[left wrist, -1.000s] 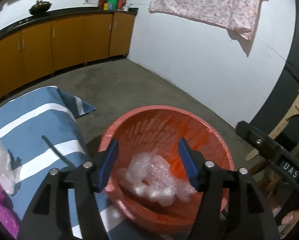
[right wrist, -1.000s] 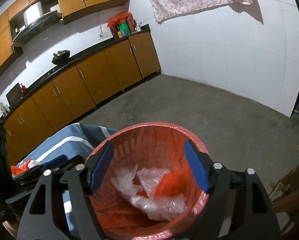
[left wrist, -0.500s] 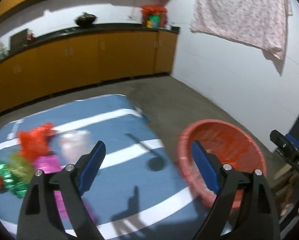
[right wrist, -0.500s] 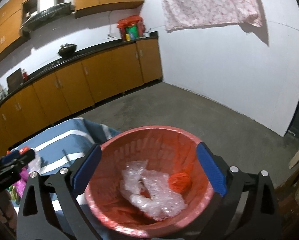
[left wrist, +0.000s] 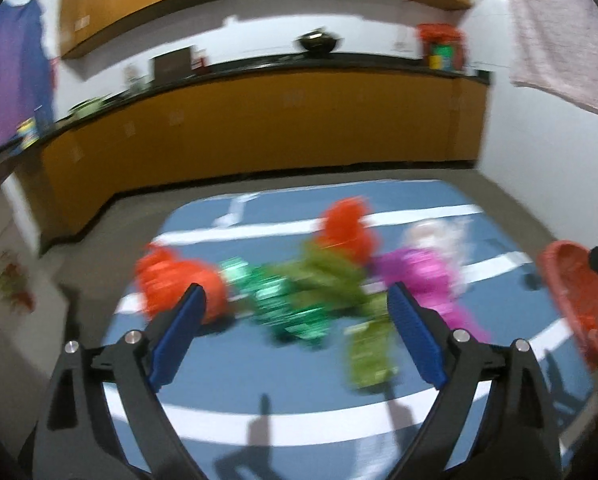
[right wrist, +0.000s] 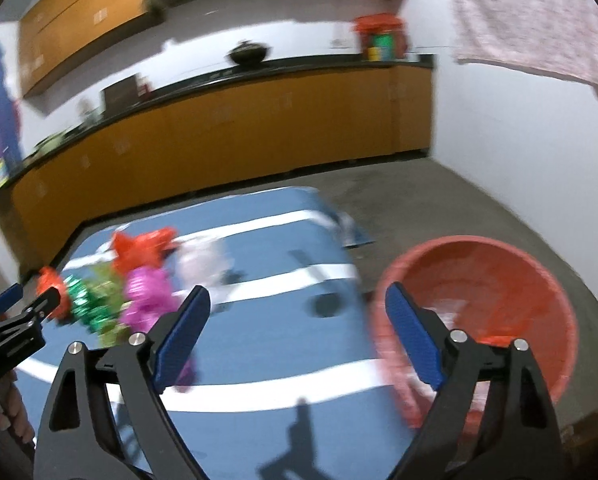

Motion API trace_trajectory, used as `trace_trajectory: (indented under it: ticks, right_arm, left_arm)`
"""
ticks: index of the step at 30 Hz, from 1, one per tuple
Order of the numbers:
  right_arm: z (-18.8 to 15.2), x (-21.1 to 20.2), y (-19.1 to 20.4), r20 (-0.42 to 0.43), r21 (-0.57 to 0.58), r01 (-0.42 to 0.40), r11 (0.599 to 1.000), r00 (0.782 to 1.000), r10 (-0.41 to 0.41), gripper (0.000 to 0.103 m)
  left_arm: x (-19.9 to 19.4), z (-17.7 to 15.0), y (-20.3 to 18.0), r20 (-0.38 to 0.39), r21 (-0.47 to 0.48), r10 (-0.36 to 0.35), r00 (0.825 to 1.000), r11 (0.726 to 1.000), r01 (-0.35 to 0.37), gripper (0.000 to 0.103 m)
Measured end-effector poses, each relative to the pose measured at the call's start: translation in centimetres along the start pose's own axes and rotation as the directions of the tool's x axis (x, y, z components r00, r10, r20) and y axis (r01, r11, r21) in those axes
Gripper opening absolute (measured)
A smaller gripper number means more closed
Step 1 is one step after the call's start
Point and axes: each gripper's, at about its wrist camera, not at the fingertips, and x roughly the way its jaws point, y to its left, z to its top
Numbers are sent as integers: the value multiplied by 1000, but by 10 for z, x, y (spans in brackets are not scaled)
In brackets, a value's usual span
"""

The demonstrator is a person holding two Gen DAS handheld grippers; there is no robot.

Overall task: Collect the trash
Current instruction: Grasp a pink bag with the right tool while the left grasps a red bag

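Note:
A blurred heap of trash lies on the blue white-striped table cloth (left wrist: 259, 368): orange wrappers (left wrist: 175, 280), a shiny green wrapper (left wrist: 287, 304), an olive packet (left wrist: 369, 356), a magenta bag (left wrist: 423, 272) and clear plastic (left wrist: 439, 236). My left gripper (left wrist: 295, 292) hovers just before the heap, jaws opening, nothing between them. My right gripper (right wrist: 297, 292) hangs over the cloth (right wrist: 279, 340) between the heap (right wrist: 143, 292) and the red basket (right wrist: 499, 280), jaws closing on nothing. The basket (left wrist: 575, 292) stands off the table's right end.
Orange cabinets (right wrist: 259, 120) under a black counter run along the back wall, with a dark pot (right wrist: 247, 54) on top. A pink cloth (right wrist: 539, 20) hangs on the white wall. Concrete floor (right wrist: 439, 200) lies beyond the table. A hand (right wrist: 15, 412) holds the left gripper.
Both views have swung left, away from the basket's inside toward the table. The left gripper now faces the trash heap with wider jaws; the basket has slid to the right.

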Motion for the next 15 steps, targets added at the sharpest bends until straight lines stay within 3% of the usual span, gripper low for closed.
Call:
trace_trajectory:
  ticks: [2,7,15]
  right_arm:
    - [-2,13,26,-39,-37,-52,998,998,50,78]
    - [-12,39,74,-104,-83,-122,989,988,113,71]
    - [-12,78,113,-149,-120,-126,985,983,108,70]
  left_arm:
    - [3,-6,24,-13,-28,41,999,999,-41,90]
    - [14,-22,78,-60,-95,109,992,989,-114,90]
    - [24,-29,115,-80,-183,99,992,977,-112,90]
